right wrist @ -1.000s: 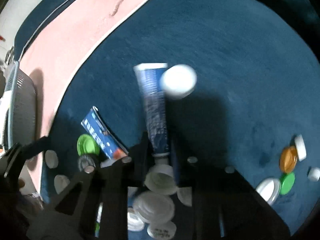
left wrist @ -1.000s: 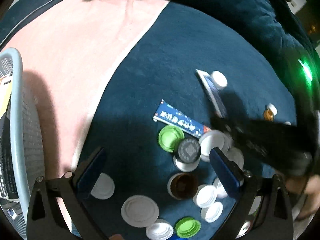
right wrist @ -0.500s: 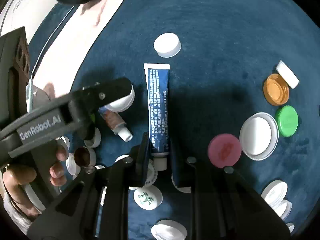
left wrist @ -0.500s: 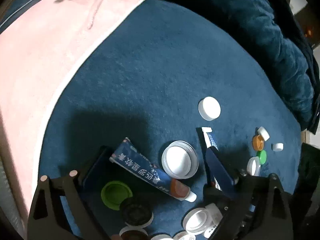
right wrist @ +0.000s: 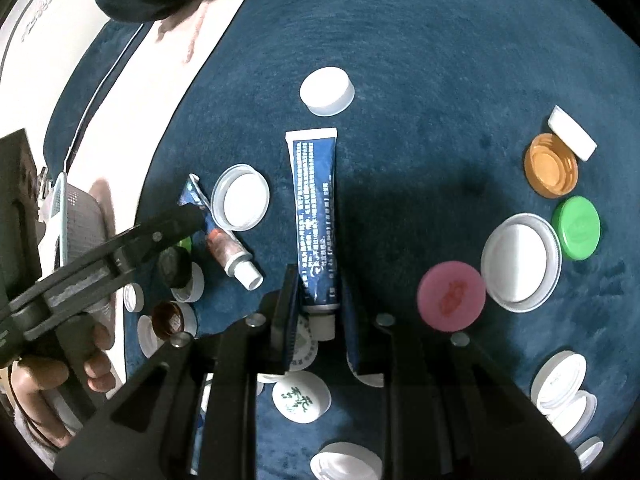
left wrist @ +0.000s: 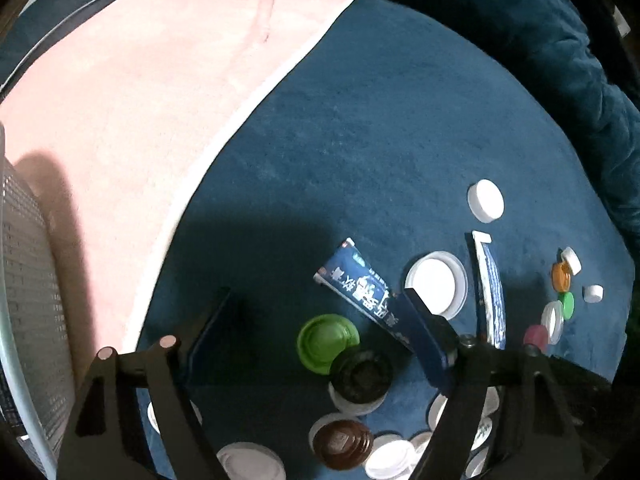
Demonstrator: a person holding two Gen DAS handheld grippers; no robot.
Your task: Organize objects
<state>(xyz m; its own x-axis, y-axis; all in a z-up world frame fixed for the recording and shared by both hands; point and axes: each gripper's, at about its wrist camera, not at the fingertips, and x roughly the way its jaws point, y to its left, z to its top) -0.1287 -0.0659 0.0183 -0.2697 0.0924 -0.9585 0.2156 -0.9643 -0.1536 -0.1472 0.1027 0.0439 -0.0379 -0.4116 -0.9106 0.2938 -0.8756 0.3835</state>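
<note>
Right gripper (right wrist: 316,312), lower centre of the right wrist frame: jaws drawn nearly together, pinching the neck end of a blue tube (right wrist: 316,216). Tube stretched up-frame from the jaws across the dark blue blanket (right wrist: 420,60), crimped end uppermost, near a white cap (right wrist: 327,91) but apart from it. Pink lid (right wrist: 451,297) just right of the jaws; large white lid (right wrist: 520,262) touching its right edge; green cap (right wrist: 577,227) and orange cap (right wrist: 551,165) further up right.

Left gripper (left wrist: 320,336), lower centre of the left wrist frame: jaws spread wide and closing. Between them, a green lid (left wrist: 327,343) and a dark cap (left wrist: 362,374); neither pad seen pressing on either. Right finger (left wrist: 425,340) overlapping the lower end of a second blue tube (left wrist: 356,284); contact not determinable. Second tube lying diagonally, crimped end up-left, beside a white-rimmed lid (left wrist: 437,285). Brown cap (left wrist: 343,444) and several white lids at the bottom edge.

Same gripper seen at the left of the right wrist frame, held by a hand (right wrist: 52,376).

Mesh basket (left wrist: 28,300) at the left edge of the left wrist frame, on the pink cloth (left wrist: 140,100).
</note>
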